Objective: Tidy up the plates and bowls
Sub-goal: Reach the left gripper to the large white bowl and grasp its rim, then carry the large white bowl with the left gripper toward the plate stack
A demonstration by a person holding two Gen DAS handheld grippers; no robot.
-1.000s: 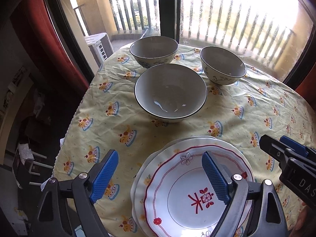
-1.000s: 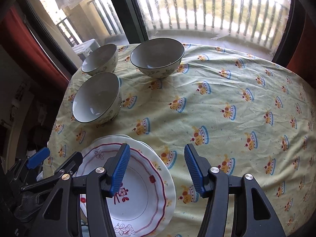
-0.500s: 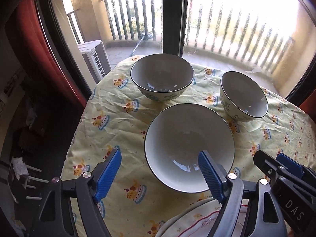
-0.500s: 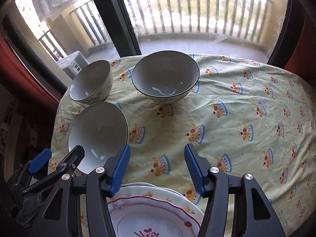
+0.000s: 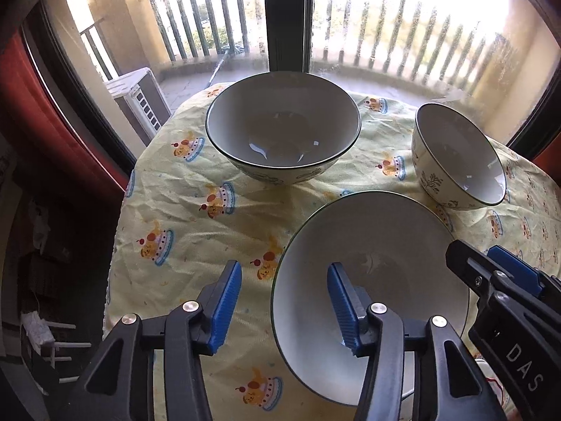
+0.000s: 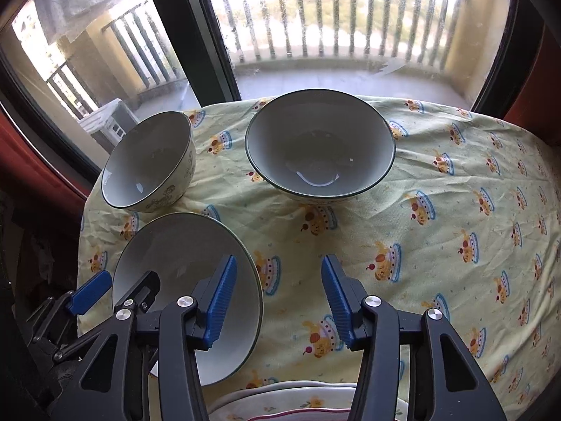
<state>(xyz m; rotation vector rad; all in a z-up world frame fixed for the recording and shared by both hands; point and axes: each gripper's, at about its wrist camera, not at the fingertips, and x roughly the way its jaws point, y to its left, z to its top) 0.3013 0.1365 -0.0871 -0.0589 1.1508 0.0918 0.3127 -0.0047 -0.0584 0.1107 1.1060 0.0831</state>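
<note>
Both grippers advanced from plates point(image 6: 280, 398) to bowl point(image 5: 378, 245).

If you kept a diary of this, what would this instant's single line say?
left gripper: closing astride near bowl rim, no grip yet | right gripper: closing astride its other rim | other bowls: untouched

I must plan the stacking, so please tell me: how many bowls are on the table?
3. The near bowl sits between both grippers' views, closest to the plates. The wide far bowl is by the window, and the small deep bowl stands beside it. None appears hidden.
</note>
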